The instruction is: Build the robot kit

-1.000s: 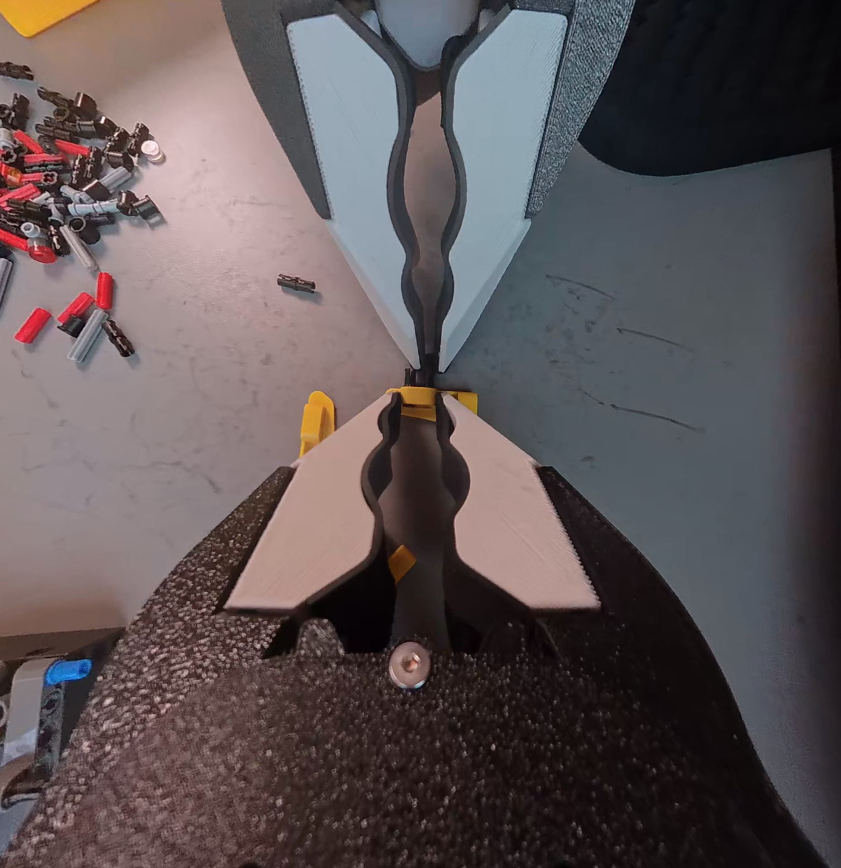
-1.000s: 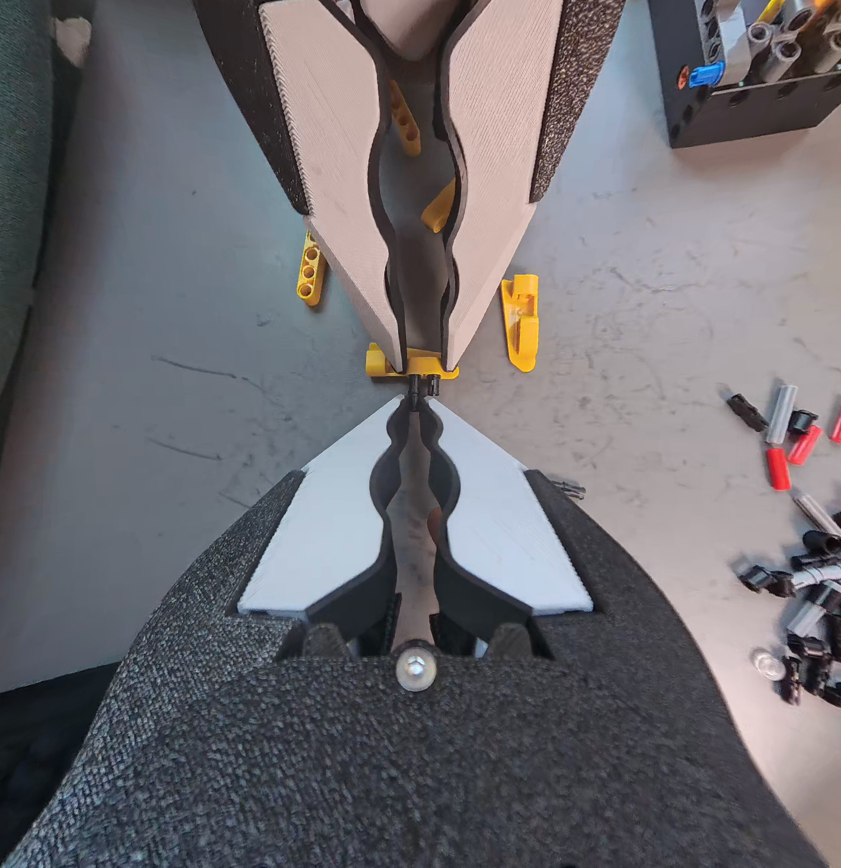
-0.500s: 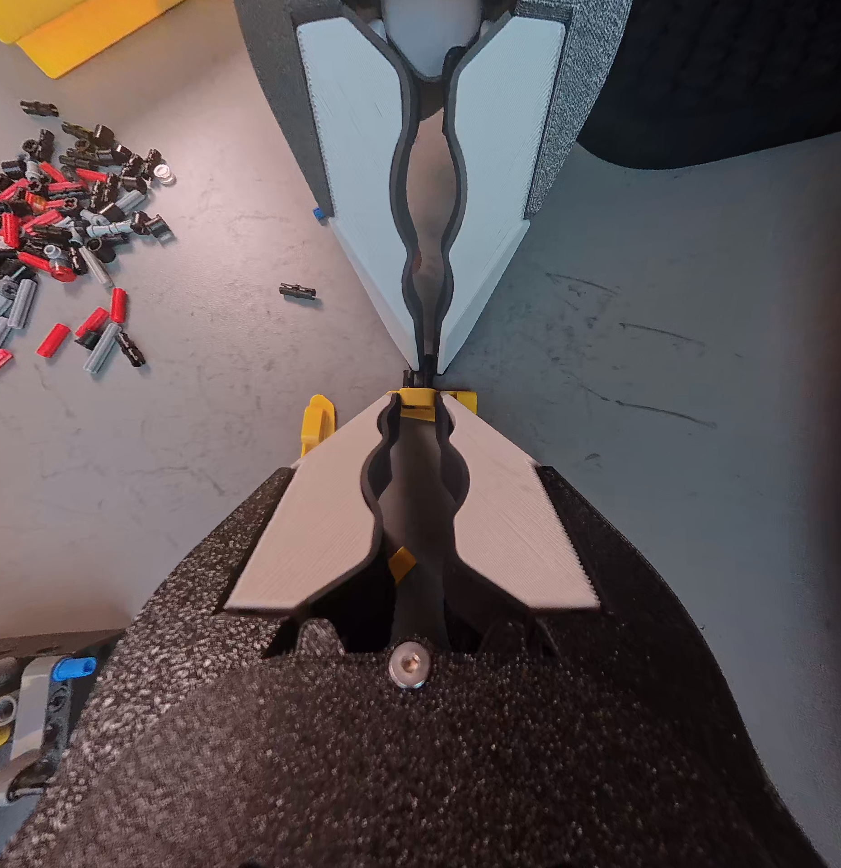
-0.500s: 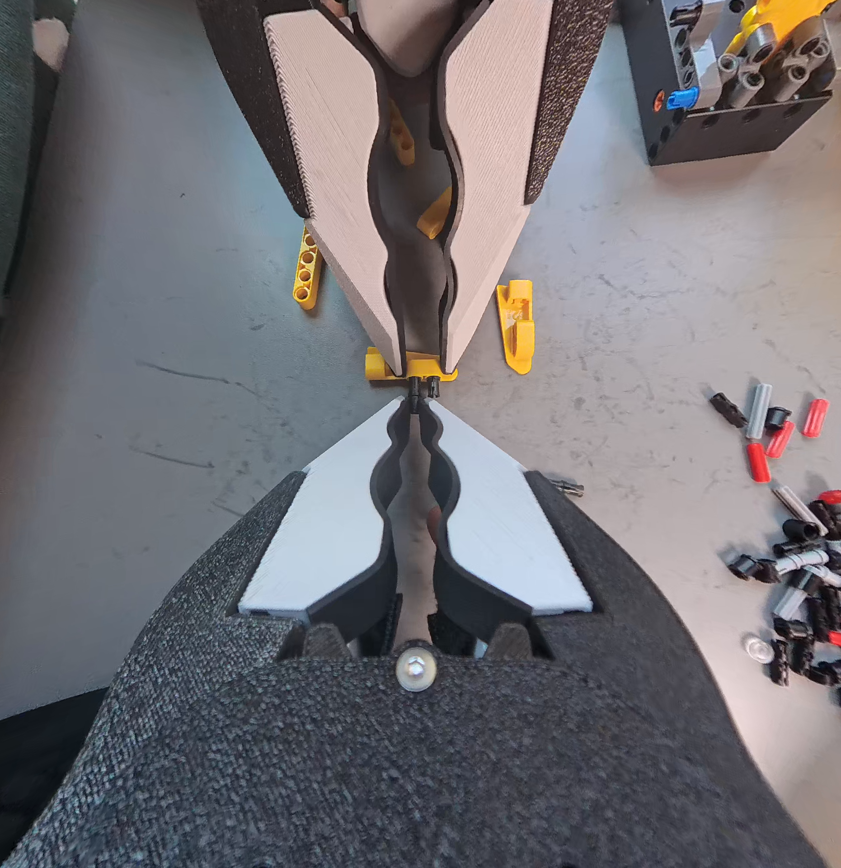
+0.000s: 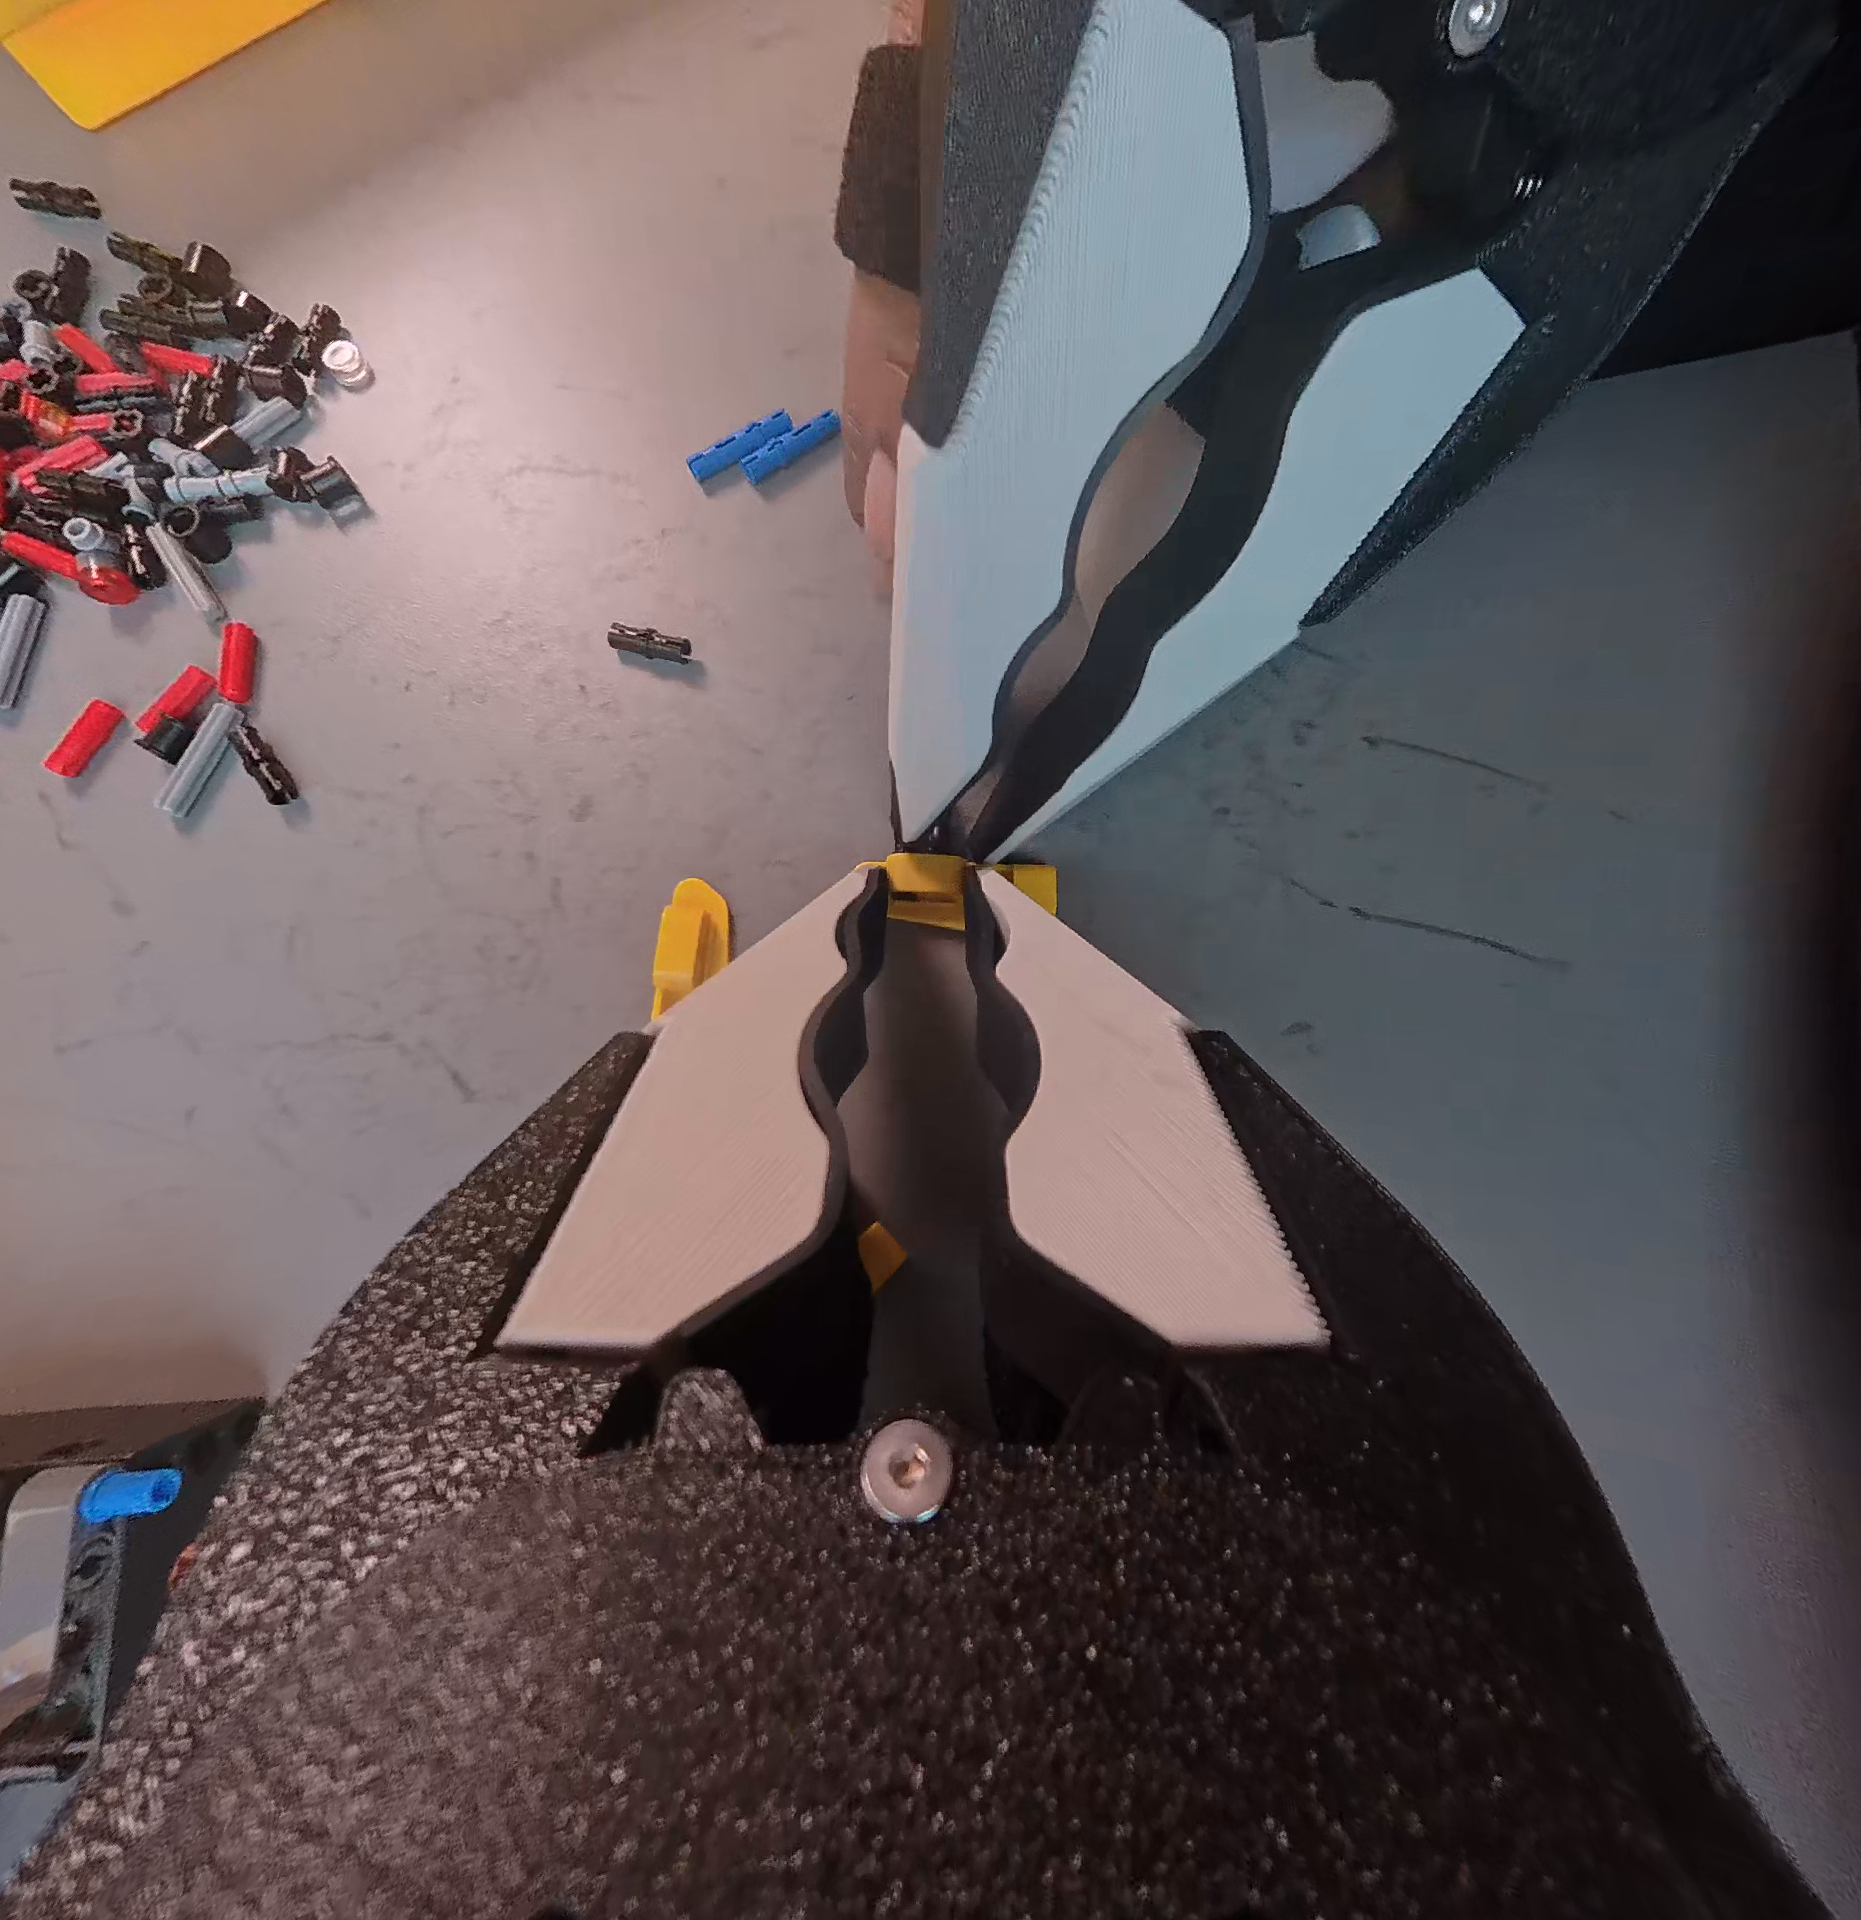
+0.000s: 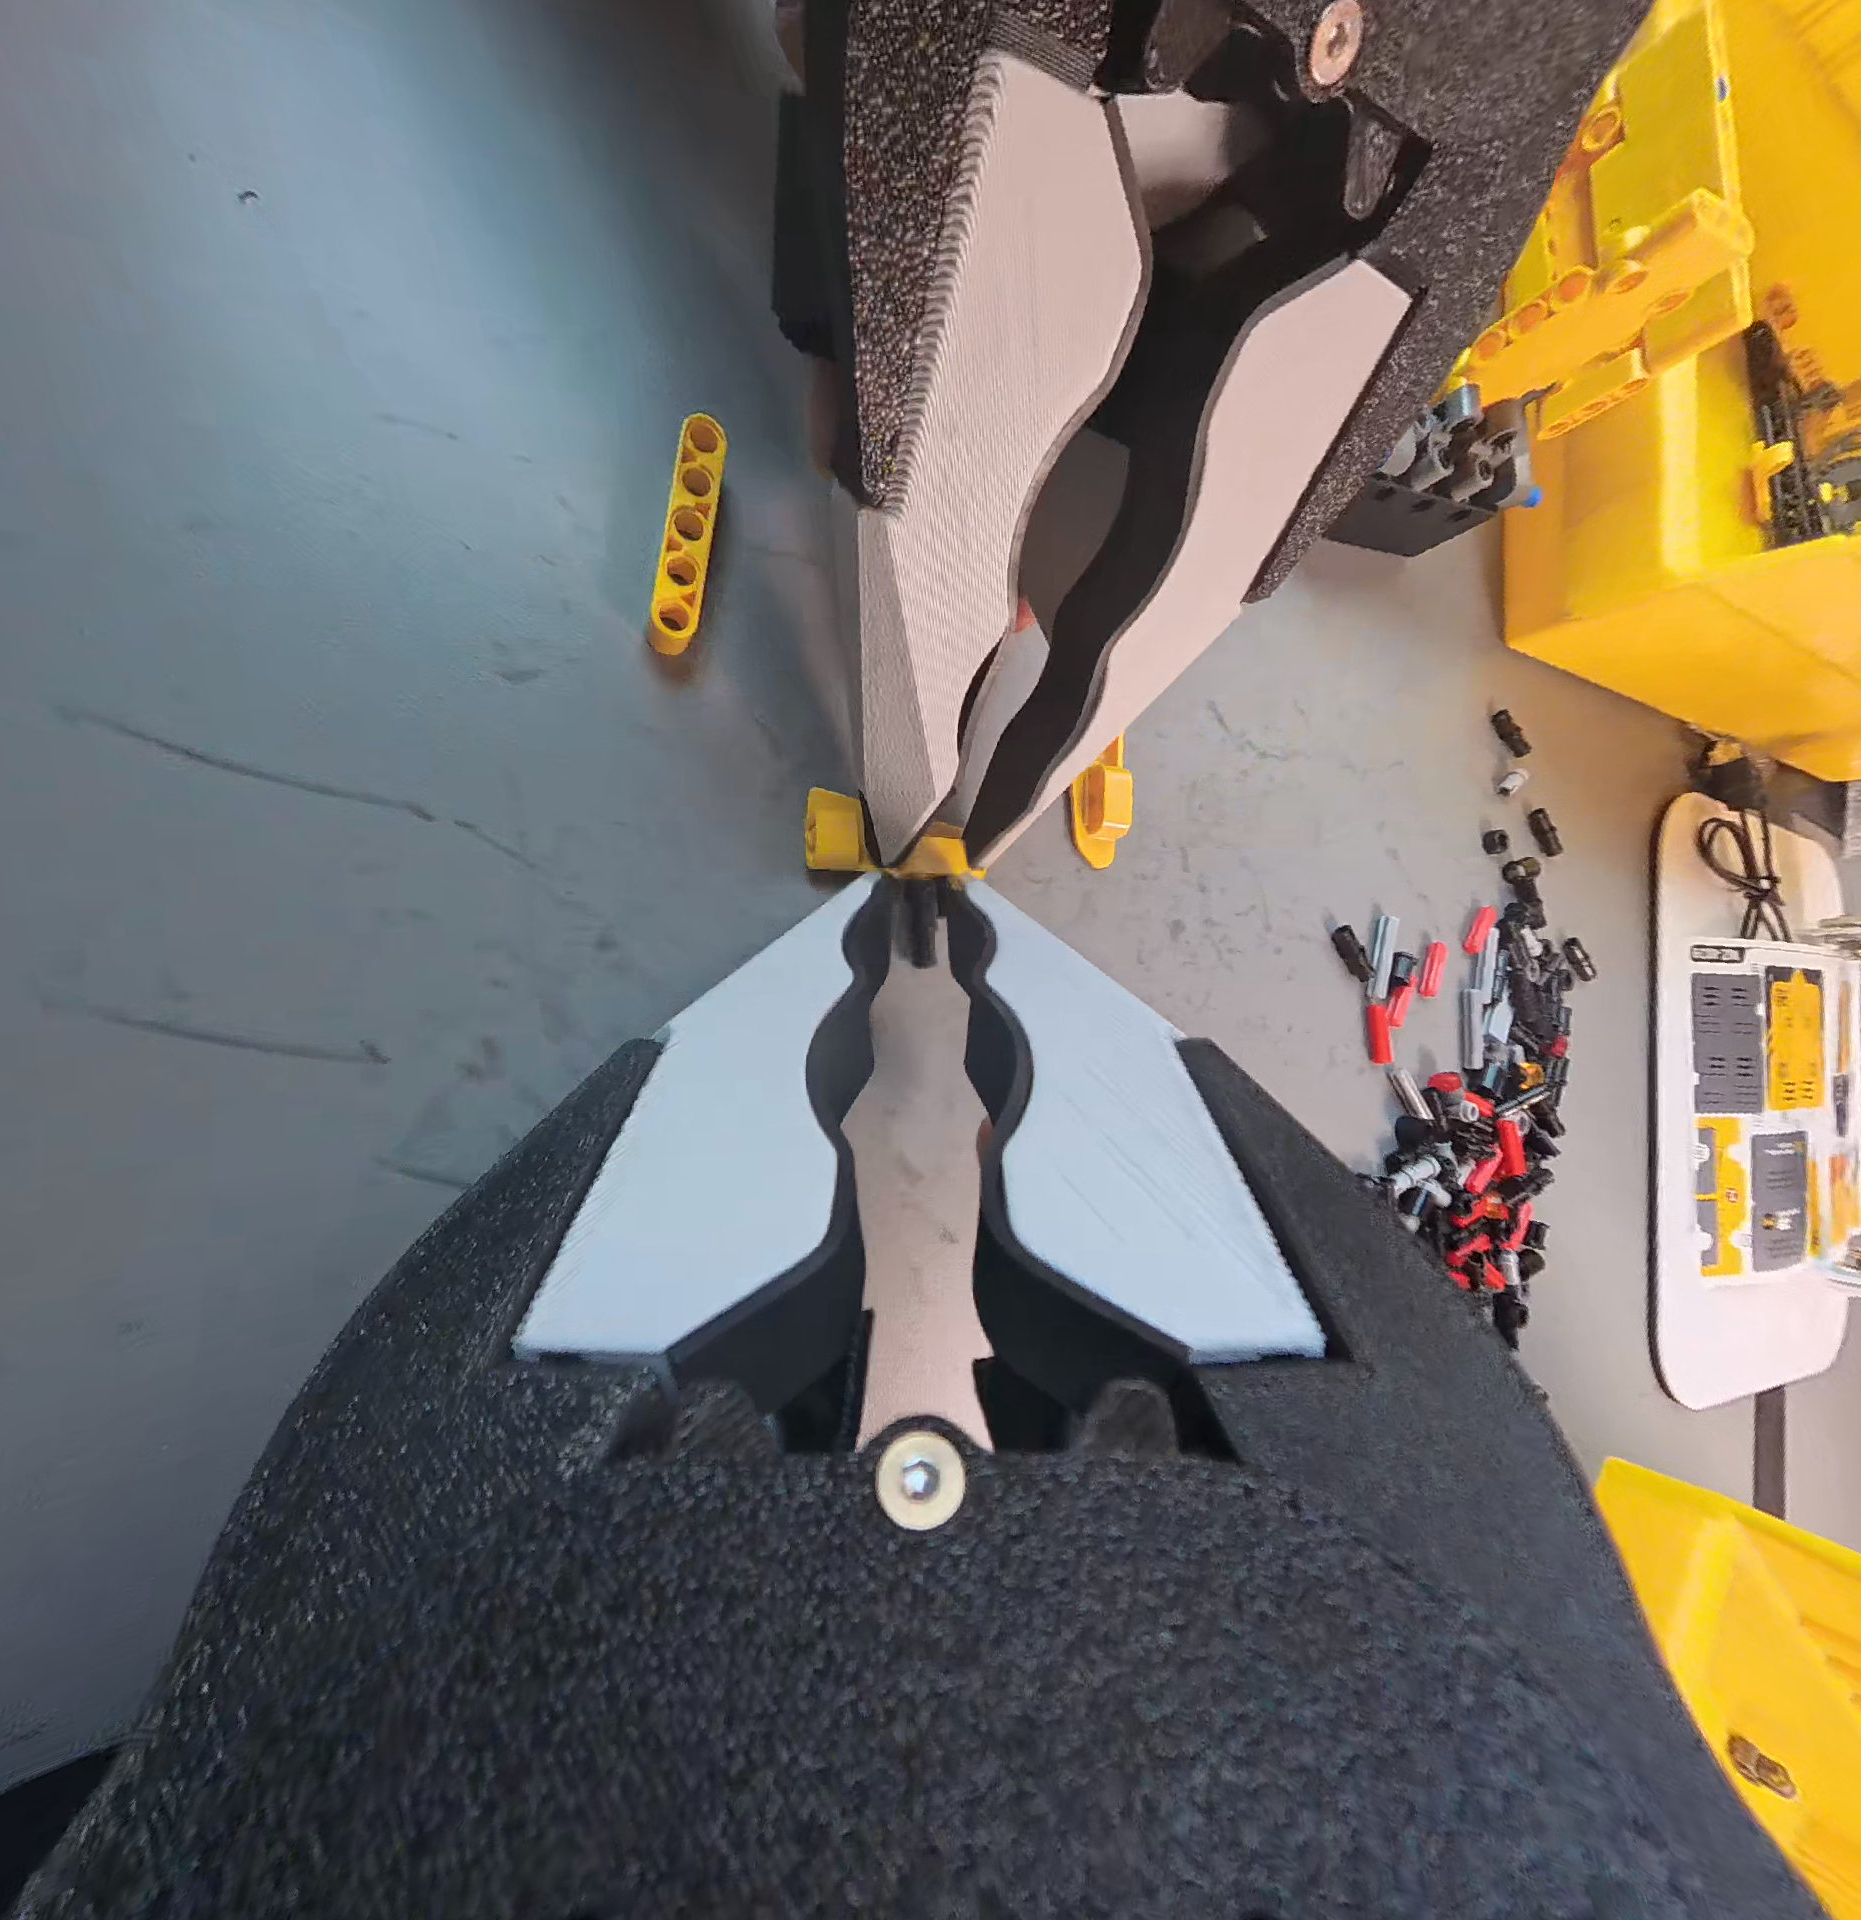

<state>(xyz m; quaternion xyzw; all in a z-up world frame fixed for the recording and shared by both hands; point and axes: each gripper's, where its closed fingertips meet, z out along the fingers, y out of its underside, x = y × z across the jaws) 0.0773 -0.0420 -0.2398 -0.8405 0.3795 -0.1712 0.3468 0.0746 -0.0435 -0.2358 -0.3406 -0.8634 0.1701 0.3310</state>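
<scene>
My left gripper (image 5: 928,883) has beige fingers and is shut on a small yellow piece (image 5: 921,902) at its tips. My right gripper (image 6: 918,896) has pale blue fingers and is shut on a short black pin (image 6: 919,930). The two grippers meet tip to tip above the grey table, and the pin's end touches the yellow piece (image 6: 832,828). In the left wrist view the right gripper (image 5: 941,831) comes down tilted from the upper right. In the right wrist view the left gripper (image 6: 926,857) comes down tilted from above. How deep the pin sits is hidden.
A pile of red, black and grey pins (image 5: 105,447) lies at the left, with blue pins (image 5: 765,457) and a lone black pin (image 5: 651,641) nearer. A yellow curved part (image 5: 687,940) and a yellow holed beam (image 6: 687,535) lie close by. A yellow model (image 6: 1684,364) and a printed sheet (image 6: 1757,1112) are at the right. Less than 4 cm separates the two grippers' tips.
Both grippers have tilted against each other and lifted, staying tip to tip. More of the table shows: the blue pins, the yellow model and the printed sheet have come into view.
</scene>
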